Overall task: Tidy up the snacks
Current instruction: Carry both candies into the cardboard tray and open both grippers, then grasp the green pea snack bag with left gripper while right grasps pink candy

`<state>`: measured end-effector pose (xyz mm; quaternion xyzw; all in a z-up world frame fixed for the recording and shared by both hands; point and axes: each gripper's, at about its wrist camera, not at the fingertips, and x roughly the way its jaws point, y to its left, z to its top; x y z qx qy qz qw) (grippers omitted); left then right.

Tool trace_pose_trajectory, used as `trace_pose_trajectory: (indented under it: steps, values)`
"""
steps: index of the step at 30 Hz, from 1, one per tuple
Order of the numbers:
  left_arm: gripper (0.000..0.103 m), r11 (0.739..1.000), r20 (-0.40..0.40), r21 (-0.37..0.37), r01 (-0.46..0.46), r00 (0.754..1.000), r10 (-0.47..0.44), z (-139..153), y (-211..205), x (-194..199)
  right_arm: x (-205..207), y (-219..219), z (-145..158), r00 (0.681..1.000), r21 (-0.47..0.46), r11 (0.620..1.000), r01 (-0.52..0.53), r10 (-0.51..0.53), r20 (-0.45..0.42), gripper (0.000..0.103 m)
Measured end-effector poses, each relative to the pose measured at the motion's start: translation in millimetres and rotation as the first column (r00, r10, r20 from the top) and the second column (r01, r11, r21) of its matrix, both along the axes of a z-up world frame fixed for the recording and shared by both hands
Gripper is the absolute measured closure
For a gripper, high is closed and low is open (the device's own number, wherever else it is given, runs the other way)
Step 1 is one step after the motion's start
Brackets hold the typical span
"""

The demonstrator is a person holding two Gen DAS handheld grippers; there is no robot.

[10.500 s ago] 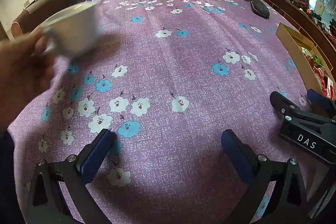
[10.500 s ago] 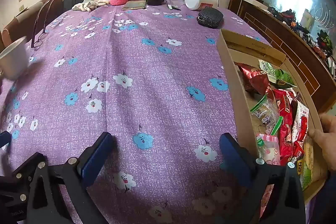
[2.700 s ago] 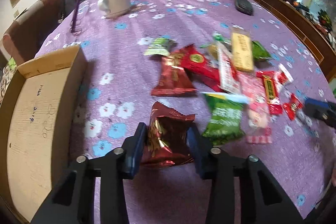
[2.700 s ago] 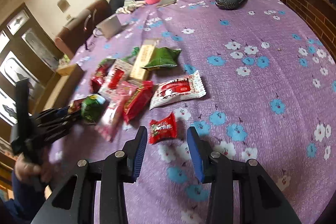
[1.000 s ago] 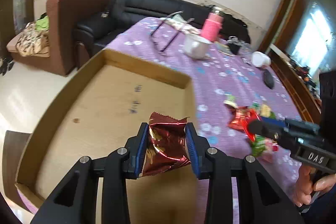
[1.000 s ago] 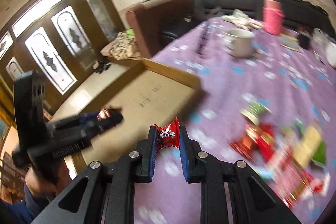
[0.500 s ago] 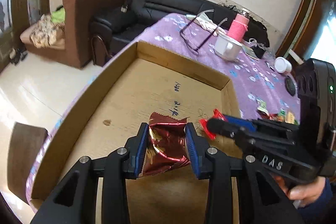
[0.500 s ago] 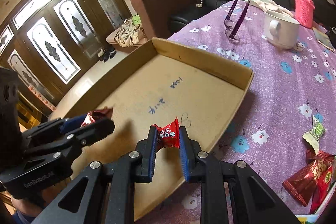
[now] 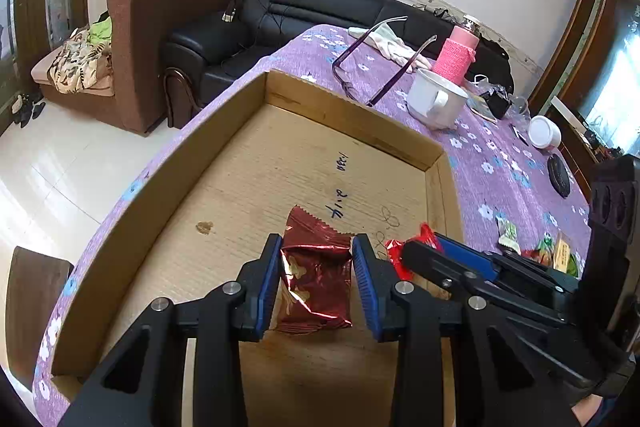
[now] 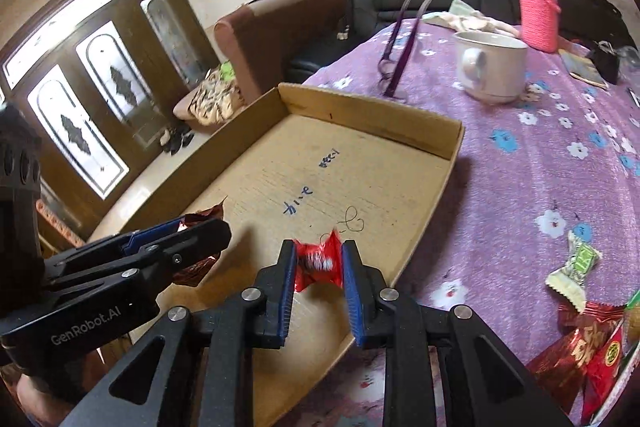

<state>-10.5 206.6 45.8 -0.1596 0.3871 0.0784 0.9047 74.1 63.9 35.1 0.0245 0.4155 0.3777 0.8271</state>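
Dark-red foil packet (image 9: 316, 275) pinched between the blue pads of the left gripper (image 9: 316, 281), pads pressing both crumpled sides, packet hanging low over the floor of the cardboard tray (image 9: 256, 183). Small bright-red candy wrapper (image 10: 318, 263) between the pads of the right gripper (image 10: 318, 281), jaws opening at this moment, wrapper blurred and only loosely flanked, just above the tray floor near its right wall. Seen from the left wrist as a red scrap (image 9: 404, 251) at the tip of the other tool.

Shallow brown tray with blue pen marks on its floor, resting on a purple floral tablecloth (image 10: 540, 155). White mug (image 10: 494, 65), pink knitted bottle sleeve (image 10: 538, 17) and purple glasses (image 10: 400, 47) beyond the tray. Black sofa (image 9: 304, 11) and brown armchair (image 9: 160, 27) behind the table, pale tiled floor to the left.

Only in the right wrist view: dark wooden doors with frosted glass (image 10: 80, 107), and loose snacks on the cloth, 1 green-and-white packet (image 10: 576, 267) and red ones at the lower right. Only in the left wrist view: white round container (image 9: 544, 133) far across the table.
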Motion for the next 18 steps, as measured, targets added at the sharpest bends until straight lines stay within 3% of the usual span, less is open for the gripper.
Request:
trace_pose_trajectory:
  steps: [4,8,11,14,18]
  values:
    - [0.058,0.998,0.034,0.065,-0.019,0.999,0.017,5,-8,-7,-2,-7,9,1.000,0.031,0.999,0.022,-0.022,0.017,0.055]
    - [0.034,0.997,0.059,0.050,-0.054,0.997,0.051,9,-5,-17,-4,-20,19,0.999,0.058,0.998,0.033,-0.034,0.010,0.054]
    - [0.033,0.998,0.076,0.033,-0.047,0.996,0.044,14,-11,-28,-8,-39,30,0.999,0.093,0.994,0.049,-0.049,-0.006,0.054]
    - [0.033,0.998,0.102,0.066,-0.020,0.995,0.013,25,-32,-37,-15,-67,43,0.997,0.108,0.992,0.072,-0.071,-0.015,0.054]
    - [0.033,0.993,0.146,0.107,0.041,0.988,-0.057,42,-74,-52,-19,-120,50,0.992,0.121,0.988,0.098,-0.087,-0.093,0.054]
